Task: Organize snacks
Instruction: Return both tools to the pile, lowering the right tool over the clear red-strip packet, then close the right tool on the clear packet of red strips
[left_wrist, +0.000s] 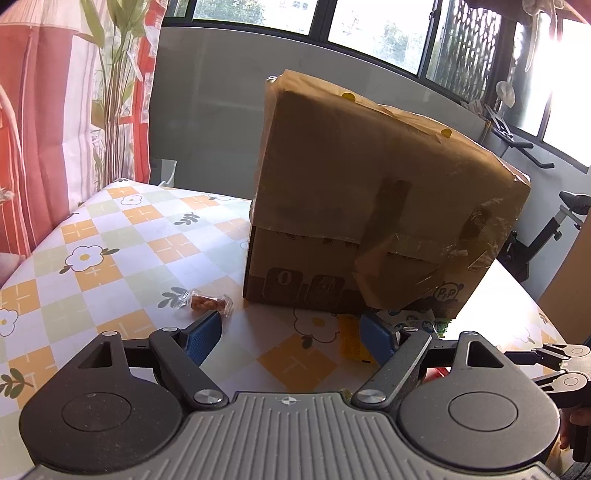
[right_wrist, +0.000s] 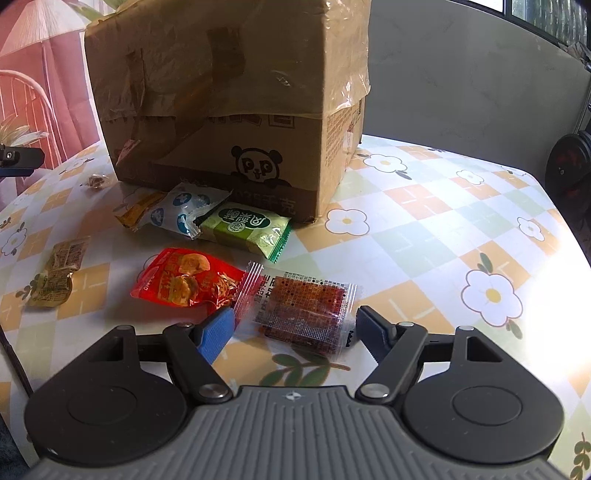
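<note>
Straddling target: right gripper (right_wrist: 293, 326) is standing wide open, empty, over the clear-wrapped dark-red square snack packet (right_wrist: 301, 310) | packet is lying flat on the floral tablecloth (right_wrist: 424, 236), before the taped cardboard box (right_wrist: 229, 92) | left gripper (left_wrist: 290, 334) is gaping, empty, farther off.

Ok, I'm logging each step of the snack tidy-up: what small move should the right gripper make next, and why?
Probably ease the right gripper down and close on the clear spicy-strip packet. Its jaws stand open with that packet lying flat on the tablecloth between them, nearer than the red packet or green one.
</note>
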